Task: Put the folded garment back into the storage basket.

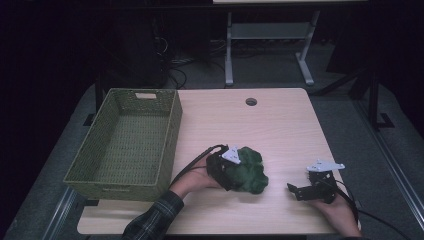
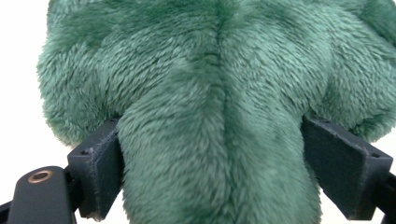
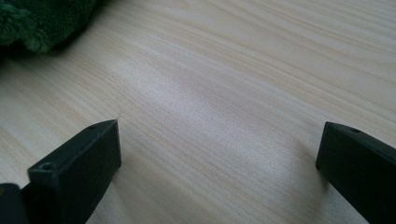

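Pale wood-grain table (image 1: 280, 125), dark room beyond. A woven green basket (image 1: 127, 142) sits along its left edge. Near the front edge at centre, my left gripper (image 2: 210, 154) has both jaws pressed into the fuzzy green plush toy (image 1: 250, 170), pinching it. By the front right corner, my right gripper (image 3: 219, 154) is spread wide over bare wood.

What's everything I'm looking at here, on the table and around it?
Plush toy: one, dark green, front middle of the table, between the left gripper's jaws.
Basket: one, green woven, table's left side.
Table: one, light wood, with a round hole near its far edge.
Desk frame: one, grey, on the floor behind.
Left gripper: black, closed on the toy.
Right gripper: black, jaws apart over bare wood.
Sleeve: one, plaid, front left.
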Motion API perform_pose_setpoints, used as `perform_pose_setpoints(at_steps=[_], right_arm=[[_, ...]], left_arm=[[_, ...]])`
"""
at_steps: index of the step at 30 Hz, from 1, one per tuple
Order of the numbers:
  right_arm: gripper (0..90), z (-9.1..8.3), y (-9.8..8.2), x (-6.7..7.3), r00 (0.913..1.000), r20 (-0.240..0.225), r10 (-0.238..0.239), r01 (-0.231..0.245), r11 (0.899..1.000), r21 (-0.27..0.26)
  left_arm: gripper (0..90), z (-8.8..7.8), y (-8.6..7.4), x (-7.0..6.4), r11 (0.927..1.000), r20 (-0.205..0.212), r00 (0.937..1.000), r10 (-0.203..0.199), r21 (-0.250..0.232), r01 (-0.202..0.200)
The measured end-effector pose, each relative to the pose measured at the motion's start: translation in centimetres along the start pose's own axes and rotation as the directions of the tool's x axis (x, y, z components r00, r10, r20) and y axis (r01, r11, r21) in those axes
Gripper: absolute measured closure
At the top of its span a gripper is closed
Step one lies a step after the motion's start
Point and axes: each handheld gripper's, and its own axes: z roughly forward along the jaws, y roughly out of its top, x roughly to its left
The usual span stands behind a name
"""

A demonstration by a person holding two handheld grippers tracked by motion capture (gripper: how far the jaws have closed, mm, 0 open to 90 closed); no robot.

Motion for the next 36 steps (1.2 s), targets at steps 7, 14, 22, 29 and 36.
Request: perform_pose_setpoints(at_steps=[7, 14, 22, 29, 36], right_arm=[[0.0, 0.0, 0.0, 0.0, 1.0, 0.0, 0.0, 0.0, 1.0, 0.0], [0.0, 0.0, 0.0, 0.0, 1.0, 0.0, 0.0, 0.0, 1.0, 0.0], [0.0, 0.0, 0.0, 0.0, 1.0, 0.0, 0.0, 0.0, 1.0, 0.0], [0.0, 0.0, 0.0, 0.0, 1.0, 0.0, 0.003, -0.003, 1.0, -0.001], [0.0, 0.0, 0.0, 0.0, 1.0, 0.0, 0.0, 0.0, 1.0, 0.0]], left_arm=[[12.9, 0.5, -0.4, 0.0, 1.0, -0.002, 1.0, 0.001, -0.002, -0.001], [29.0, 0.3, -0.5, 0.1, 1.0, 0.017, 0.9999, 0.003, -0.004, -0.003], [64.7, -0.3, -0.5, 0.4, 1.0, 0.032, 0.9995, 0.005, -0.007, -0.005], [74.0, -0.5, -0.5, 0.3, 0.9994, 0.03, 0.9989, -0.034, 0.003, 0.034], [77.2, -1.2, -0.2, 0.5, 0.9968, 0.035, 0.9963, -0.079, 0.01, 0.079]])
